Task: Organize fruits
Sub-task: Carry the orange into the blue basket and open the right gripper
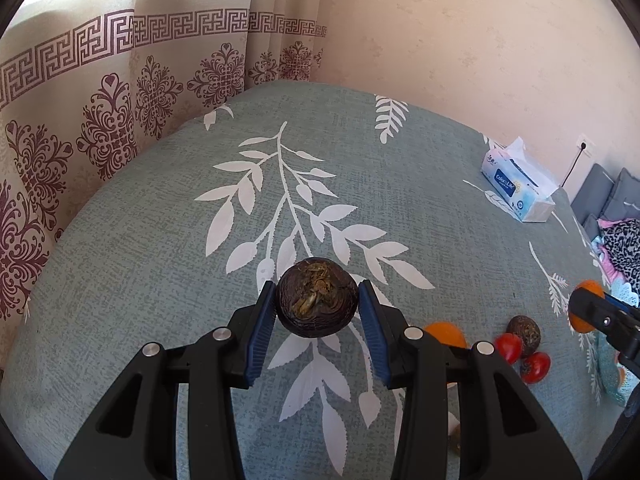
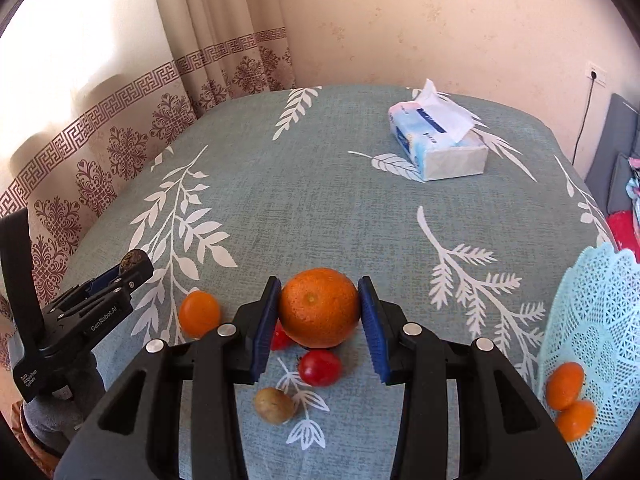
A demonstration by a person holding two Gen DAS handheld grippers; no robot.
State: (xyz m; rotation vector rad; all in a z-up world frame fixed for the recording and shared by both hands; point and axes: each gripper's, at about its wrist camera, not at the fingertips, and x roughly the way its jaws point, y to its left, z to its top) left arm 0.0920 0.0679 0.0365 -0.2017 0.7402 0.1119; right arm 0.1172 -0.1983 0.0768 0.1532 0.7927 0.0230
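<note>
Black-armed left gripper [image 1: 317, 298], blue pads: closed on a dark brown wrinkled fruit [image 1: 317, 297], both pads touching its sides, held above the cloth.

Grey-green tablecloth [image 2: 320, 208] with white leaf print: covers the worktop from the patterned curtain [image 2: 120, 148] on the left to the wall side on the right.

Loose fruit on the cloth, left to right in the right wrist view:
- small orange [image 2: 199, 313], just right of the left gripper's arm;
- red tomato [image 2: 281, 339], mostly hidden behind the right gripper's left pad;
- yellowish-brown round fruit [image 2: 274, 405], nearest the camera;
- second red tomato [image 2: 319, 367], below the held orange.

In the left wrist view a second dark wrinkled fruit [image 1: 524, 330] sits behind the two tomatoes.

Right gripper [image 2: 319, 314], same black arms and blue pads: holding a large orange [image 2: 319, 313]; left pad touches it, right pad close against it, contact there hard to tell.

Tissue pack [image 2: 438, 140], white and blue, one tissue standing up: far side of the worktop, well apart from the fruit.

Pale blue openwork basket [image 2: 592, 320]: right edge of the worktop, two small oranges [image 2: 565, 385] inside, touching one another.
</note>
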